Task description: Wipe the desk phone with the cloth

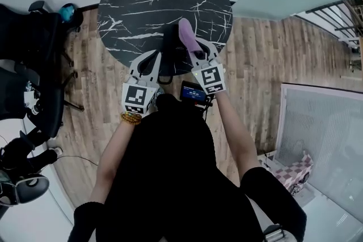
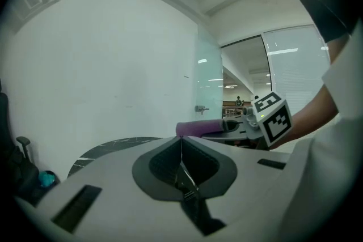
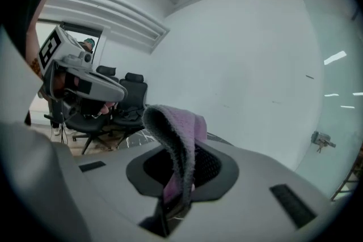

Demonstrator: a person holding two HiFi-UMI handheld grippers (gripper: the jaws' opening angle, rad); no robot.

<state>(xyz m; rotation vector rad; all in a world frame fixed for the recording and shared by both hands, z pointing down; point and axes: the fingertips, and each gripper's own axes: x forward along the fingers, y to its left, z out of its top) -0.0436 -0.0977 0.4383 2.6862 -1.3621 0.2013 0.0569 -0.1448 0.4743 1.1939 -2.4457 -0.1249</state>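
One purple terry cloth (image 3: 177, 128) pinched in my right gripper's (image 3: 178, 178) jaws; left gripper's (image 2: 182, 164) jaws pressed together, empty. Beyond both, round black marble surface (image 1: 164, 3); no desk phone visible, wiping seemingly unstarted.

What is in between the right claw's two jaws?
The purple cloth is pinched there in the right claw, with its top flopping over. The right gripper view shows it best.
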